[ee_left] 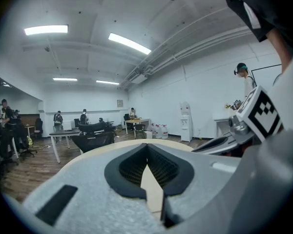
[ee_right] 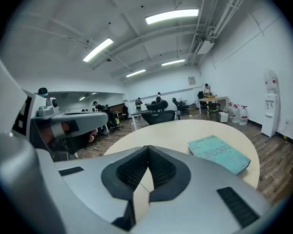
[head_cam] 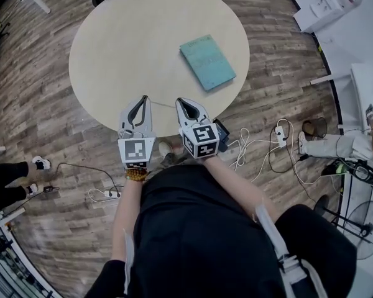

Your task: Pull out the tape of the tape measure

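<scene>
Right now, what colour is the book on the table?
Teal. The book shows best in the head view.

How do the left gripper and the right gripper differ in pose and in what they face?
The left gripper shows one face of its marker cube to the head view; the right gripper shows two. The left gripper leans rightward, the right gripper leftward, so their tips converge. The right gripper view shows the teal book; the left gripper view does not. Both are shut, empty, at the near edge of the round table.
</scene>
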{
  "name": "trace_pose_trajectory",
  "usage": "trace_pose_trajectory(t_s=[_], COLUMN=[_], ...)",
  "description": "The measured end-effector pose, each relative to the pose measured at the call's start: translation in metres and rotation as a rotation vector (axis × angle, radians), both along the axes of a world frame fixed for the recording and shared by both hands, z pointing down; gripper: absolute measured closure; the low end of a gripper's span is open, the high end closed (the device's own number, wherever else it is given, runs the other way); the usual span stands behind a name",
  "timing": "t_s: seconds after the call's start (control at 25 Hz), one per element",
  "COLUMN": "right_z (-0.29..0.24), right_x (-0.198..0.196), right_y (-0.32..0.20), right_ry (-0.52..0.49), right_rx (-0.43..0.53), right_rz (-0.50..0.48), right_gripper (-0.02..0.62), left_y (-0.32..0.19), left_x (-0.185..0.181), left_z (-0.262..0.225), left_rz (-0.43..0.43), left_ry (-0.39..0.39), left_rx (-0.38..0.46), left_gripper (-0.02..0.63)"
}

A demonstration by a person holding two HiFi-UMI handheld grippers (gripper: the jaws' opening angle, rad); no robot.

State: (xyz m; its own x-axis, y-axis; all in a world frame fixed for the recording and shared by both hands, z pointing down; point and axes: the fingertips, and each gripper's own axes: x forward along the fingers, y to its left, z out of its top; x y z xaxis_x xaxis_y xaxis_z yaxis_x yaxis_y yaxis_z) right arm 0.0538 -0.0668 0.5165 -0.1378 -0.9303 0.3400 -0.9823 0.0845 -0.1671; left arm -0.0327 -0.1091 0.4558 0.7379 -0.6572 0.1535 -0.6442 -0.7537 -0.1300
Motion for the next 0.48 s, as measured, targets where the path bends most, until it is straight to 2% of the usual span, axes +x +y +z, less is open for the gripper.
trace_pose_trajectory(t_s=[0.24, 0.48], right_z=[0.024, 0.063], right_x=[0.015, 0.046], right_y=[0.0, 0.002], right_ry=[0.038, 0.096], right_rx=[-0.062, -0.174], right_rz=[0.001, 0.05], right_gripper=[0.598, 0.598], left_y=[-0.004, -0.007], left_x=[-0.002, -0.008], left_z=[0.004, 0.01], left_rz=[-0.005, -0.021], left_ry=[0.008, 0.014], left_rx=[-0.015, -0.043], left_gripper=[0.595, 0.595])
